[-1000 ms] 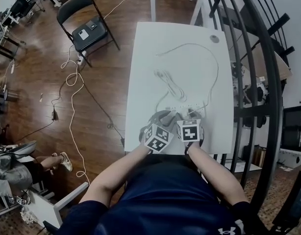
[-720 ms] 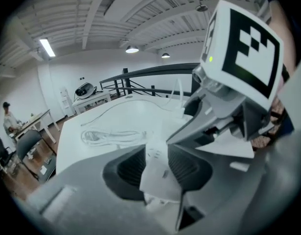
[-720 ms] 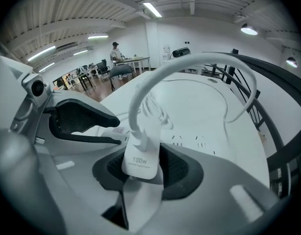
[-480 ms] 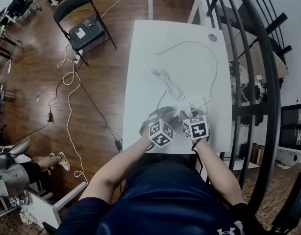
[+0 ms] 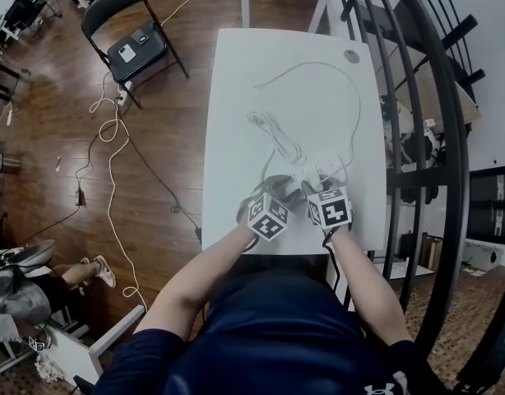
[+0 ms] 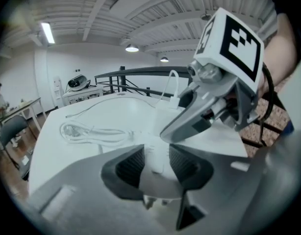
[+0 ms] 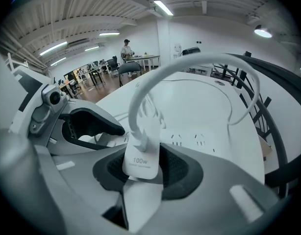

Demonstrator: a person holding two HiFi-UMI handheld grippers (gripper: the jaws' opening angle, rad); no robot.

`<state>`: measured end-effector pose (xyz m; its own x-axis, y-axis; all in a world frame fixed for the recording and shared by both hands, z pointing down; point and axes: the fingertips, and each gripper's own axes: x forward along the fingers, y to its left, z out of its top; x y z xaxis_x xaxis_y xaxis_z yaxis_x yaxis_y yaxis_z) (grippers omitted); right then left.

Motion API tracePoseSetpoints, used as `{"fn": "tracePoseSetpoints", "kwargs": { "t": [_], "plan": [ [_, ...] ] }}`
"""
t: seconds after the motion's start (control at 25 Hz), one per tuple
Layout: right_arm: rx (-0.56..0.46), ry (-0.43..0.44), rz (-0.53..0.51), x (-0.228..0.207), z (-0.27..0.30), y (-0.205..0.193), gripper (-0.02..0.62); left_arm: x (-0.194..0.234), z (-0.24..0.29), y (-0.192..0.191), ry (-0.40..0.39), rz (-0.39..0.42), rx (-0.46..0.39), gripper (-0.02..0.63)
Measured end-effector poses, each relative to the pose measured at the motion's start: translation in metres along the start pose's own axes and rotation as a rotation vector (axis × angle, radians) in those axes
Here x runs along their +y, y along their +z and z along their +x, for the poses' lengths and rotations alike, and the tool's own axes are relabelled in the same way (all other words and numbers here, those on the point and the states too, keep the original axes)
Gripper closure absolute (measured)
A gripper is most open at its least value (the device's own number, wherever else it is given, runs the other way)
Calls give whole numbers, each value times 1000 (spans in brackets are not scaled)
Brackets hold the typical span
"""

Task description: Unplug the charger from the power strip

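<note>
The white surface (image 5: 236, 113) runs up the middle of the head view, and the two grippers sit side by side at its lower edge, with the person's forearms reaching in from the bottom of the frame. The strip (image 5: 322, 169) lies just above the marker cubes, right of centre.

The left gripper (image 6: 156, 156) has just been closing. The near end of the strip lies between its jaws, and the dark pads (image 6: 131, 164) rest against both sides of it, so it grips the strip.

The right gripper (image 7: 146, 166) has just closed on the charger (image 7: 138, 153), a small white block marked 100w that stands upright between its jaws, at the lower centre of the right gripper view. The charger sits at the strip's near end. Whether its prongs are in the socket I cannot tell. Empty sockets show on the strip to its right.

A thick white cable (image 7: 134, 114) rises from the charger's top and arcs over towards the right of that frame. A coiled cord (image 5: 277, 134) lies on the surface above the strip.

A folding chair (image 5: 129, 44) stands in the head view's upper left, on a wooden floor (image 5: 55, 113) where loose wires (image 5: 113, 151) trail. A dark railing (image 5: 437, 97) curves down the right side.
</note>
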<state>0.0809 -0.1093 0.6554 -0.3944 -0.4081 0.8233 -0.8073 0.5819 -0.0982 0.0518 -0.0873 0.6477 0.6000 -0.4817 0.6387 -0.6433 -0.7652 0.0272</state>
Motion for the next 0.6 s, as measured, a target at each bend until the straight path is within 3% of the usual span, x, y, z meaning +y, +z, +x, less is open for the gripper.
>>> {"fn": "tracePoseSetpoints", "kwargs": {
  "t": [0.28,0.6],
  "plan": [
    [-31,-70,10,-2,-6,1,453,-2,-2,3,19,4,-31,445],
    [-44,-88,9,-2,-9,4,453,-4,-2,2,26,11,-42,445]
  ]
}}
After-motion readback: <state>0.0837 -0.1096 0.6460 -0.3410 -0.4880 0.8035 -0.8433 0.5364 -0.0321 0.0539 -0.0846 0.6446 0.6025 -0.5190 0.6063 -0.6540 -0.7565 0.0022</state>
